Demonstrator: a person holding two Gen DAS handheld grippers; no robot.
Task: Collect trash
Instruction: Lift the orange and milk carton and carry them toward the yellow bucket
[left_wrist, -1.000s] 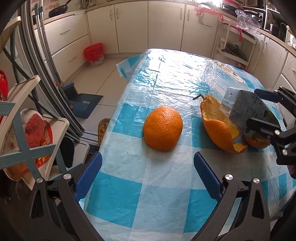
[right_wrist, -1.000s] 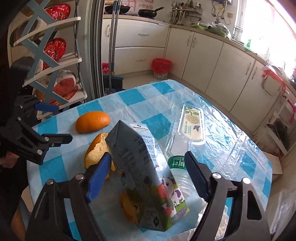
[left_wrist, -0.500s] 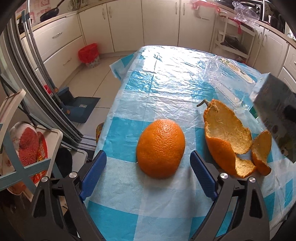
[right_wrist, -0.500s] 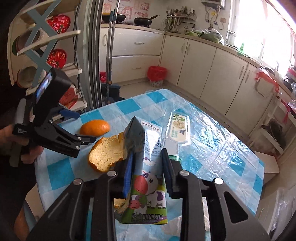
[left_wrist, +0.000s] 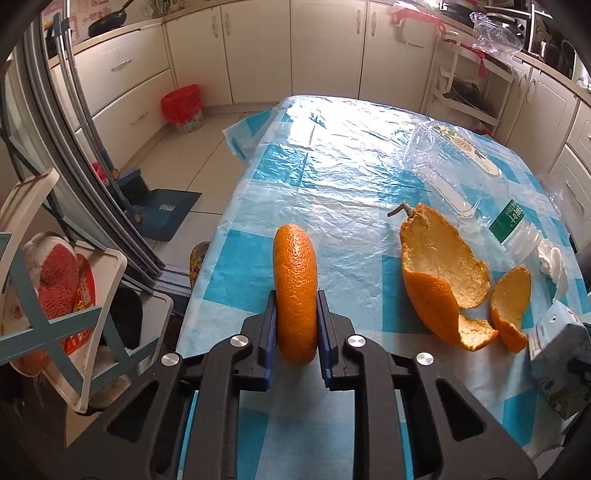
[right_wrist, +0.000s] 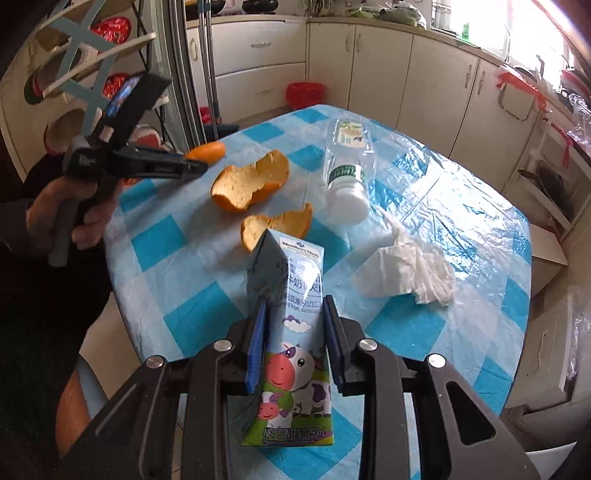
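Observation:
My left gripper (left_wrist: 296, 295) has its jaws closing on a domed orange peel (left_wrist: 294, 254), and the blue pads press its two sides so it stands squeezed narrow on the checked table (left_wrist: 332, 166). The right wrist view shows the same left gripper (right_wrist: 201, 168) in a hand, with the peel (right_wrist: 208, 150) at its tip. My right gripper (right_wrist: 295, 301) is shut on a milk carton (right_wrist: 295, 266) with a cartoon cow, held above the table's near edge. Two loose peel pieces (left_wrist: 439, 266) (left_wrist: 511, 306) lie to the right of the left gripper.
A crushed clear plastic bottle (right_wrist: 347, 162) and a crumpled white tissue (right_wrist: 410, 273) lie on the table. A red-lined bin (left_wrist: 183, 107) stands on the floor by the cabinets. A dish rack (left_wrist: 55, 295) and a blue dustpan (left_wrist: 159, 210) are left of the table.
The left gripper went from wide open around the domed peel to clamped on it, squeezing it narrow. The right gripper closed on the milk carton and carried it away from the peels.

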